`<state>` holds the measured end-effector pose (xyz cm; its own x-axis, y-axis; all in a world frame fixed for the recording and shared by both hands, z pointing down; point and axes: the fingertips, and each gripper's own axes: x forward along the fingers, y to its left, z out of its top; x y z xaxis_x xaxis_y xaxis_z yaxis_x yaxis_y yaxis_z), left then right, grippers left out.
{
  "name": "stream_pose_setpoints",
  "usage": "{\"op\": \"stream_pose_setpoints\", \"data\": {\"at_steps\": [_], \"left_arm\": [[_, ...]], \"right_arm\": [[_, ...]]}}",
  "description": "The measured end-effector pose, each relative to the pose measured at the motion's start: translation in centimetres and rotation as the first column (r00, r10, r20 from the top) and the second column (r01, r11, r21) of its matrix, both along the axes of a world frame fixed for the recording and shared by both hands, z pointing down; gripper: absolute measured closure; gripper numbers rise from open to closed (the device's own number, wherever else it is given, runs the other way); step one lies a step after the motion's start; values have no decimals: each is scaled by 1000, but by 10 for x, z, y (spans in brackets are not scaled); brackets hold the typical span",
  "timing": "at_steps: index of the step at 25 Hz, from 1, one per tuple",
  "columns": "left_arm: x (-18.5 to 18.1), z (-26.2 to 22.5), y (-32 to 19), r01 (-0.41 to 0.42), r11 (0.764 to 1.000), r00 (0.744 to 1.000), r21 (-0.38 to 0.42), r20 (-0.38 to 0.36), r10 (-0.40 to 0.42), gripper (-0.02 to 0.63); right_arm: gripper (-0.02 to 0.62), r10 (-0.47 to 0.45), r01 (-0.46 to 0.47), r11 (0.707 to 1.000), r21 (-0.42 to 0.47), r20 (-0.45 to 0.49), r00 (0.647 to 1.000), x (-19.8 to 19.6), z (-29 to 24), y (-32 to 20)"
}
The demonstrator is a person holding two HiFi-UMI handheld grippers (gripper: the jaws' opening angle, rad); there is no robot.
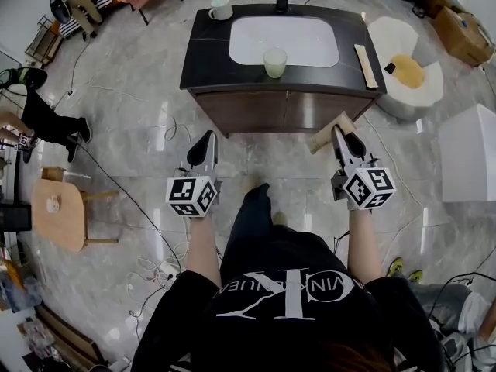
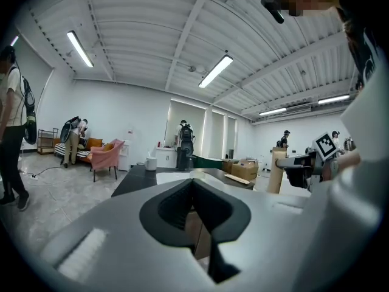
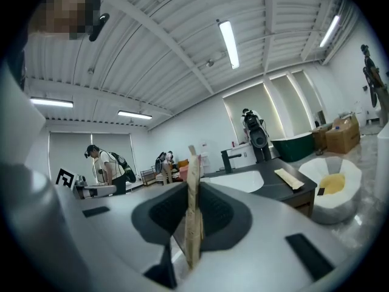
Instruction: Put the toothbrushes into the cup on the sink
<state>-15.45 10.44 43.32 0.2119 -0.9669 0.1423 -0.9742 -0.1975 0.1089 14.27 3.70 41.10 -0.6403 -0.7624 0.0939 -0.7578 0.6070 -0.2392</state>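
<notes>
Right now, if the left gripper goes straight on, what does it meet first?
Likely the sink cabinet, near its left end; nothing stands between it and the left gripper. Height unclear: maybe the countertop edge.

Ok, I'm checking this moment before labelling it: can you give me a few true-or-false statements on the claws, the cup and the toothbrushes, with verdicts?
1. The right claw grips a paper-wrapped toothbrush. True.
2. The left claw holds a toothbrush too. False: its jaws are together with nothing between them.
3. The pale green cup stands on the counter at the front edge, before the basin. True.
4. The second wrapped toothbrush is in that cup. False: it lies flat on the counter, right of the basin.
</notes>
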Motion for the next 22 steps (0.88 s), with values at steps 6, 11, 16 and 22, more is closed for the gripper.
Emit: {"op": "stream_pose_setpoints", "data": {"at_steps": [6,11,16,22], "left_arm": [[-4,-7,-52,-57,998,998,18,-15,57,594],[-11,-9,-97,-110,994,994,10,-14,110,594],[-23,-11,-133,-127,992,992,10,-16,127,594],[-30,-10,-172,-163,987,987,12,-6,163,594]], "right_arm": [[531,42,-42,999,-3,4,999,-7,-6,-38],[531,64,-64,998,15,10,998,-25,-16,-74],[531,72,-72,997,28,19,997,-38,-22,-101],[531,93,-95,995,40,42,995,-50,-29,-134]]}}
